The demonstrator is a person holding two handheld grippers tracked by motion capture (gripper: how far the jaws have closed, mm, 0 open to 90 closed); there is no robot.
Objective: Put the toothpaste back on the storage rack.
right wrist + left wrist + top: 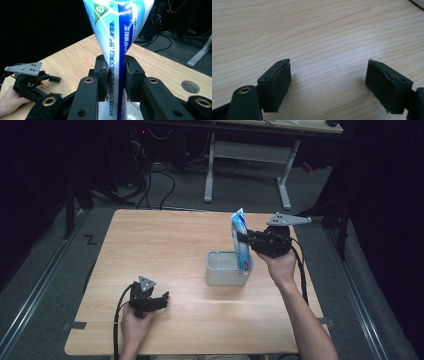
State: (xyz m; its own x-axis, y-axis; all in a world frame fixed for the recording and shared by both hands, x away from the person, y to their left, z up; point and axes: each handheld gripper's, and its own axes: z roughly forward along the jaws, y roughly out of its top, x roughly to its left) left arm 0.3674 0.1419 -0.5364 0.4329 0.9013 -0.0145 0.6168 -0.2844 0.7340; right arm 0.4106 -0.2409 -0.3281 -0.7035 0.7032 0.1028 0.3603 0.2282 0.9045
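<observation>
Pale wood-grain table (165,250); right tongs (246,239) pinch glossy toothpaste tube (240,237).

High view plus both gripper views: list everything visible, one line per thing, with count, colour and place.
toothpaste tube: 1, blue and white, upright, lower end in the container, clamped by the right claw
container: 1, grey, table centre-right
table: 1, light wood
desk frame: 1, white, on the floor behind the table
cables: several, black, on the floor behind
left claw: 1, black, open, near the table's front left
right claw: 1, black, shut on the tube
</observation>
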